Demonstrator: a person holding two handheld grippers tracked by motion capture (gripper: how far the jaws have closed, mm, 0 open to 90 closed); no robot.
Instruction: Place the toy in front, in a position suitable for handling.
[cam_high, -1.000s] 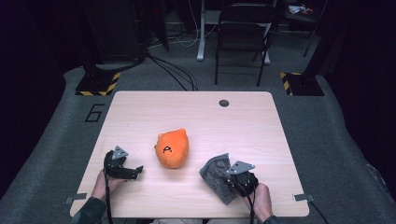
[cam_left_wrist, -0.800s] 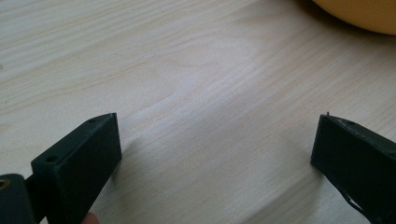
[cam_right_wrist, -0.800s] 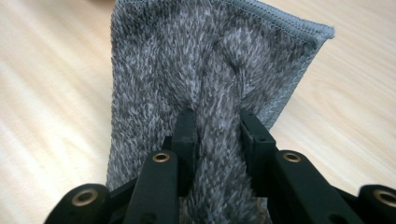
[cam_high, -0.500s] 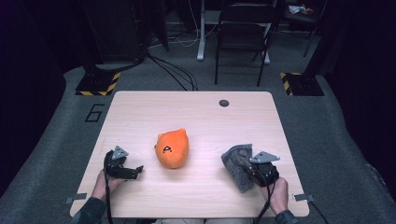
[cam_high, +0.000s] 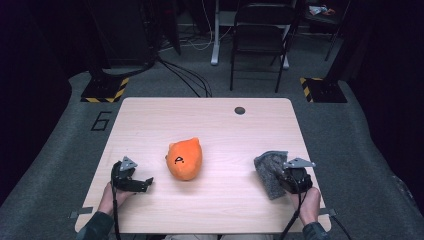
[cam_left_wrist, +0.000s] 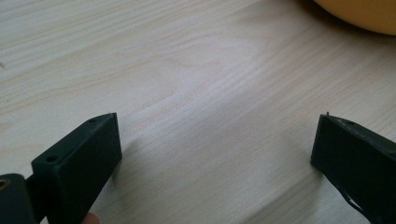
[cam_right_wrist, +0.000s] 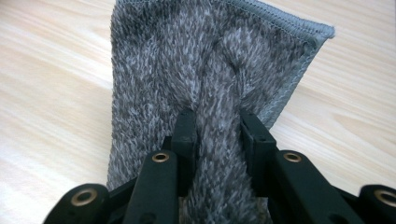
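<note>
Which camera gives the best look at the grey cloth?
The right gripper view: the grey cloth shows its fuzzy pile, stitched hem and a fold pinched in the right gripper. The high view shows it small, near the table's right edge.

Grey fuzzy microfibre cloth (cam_high: 268, 170) with stitched hem: bunched, a raised fold pinched at its near end, lying flat otherwise on the tabletop (cam_high: 225, 130) near the right edge, toward the near-right corner.
</note>
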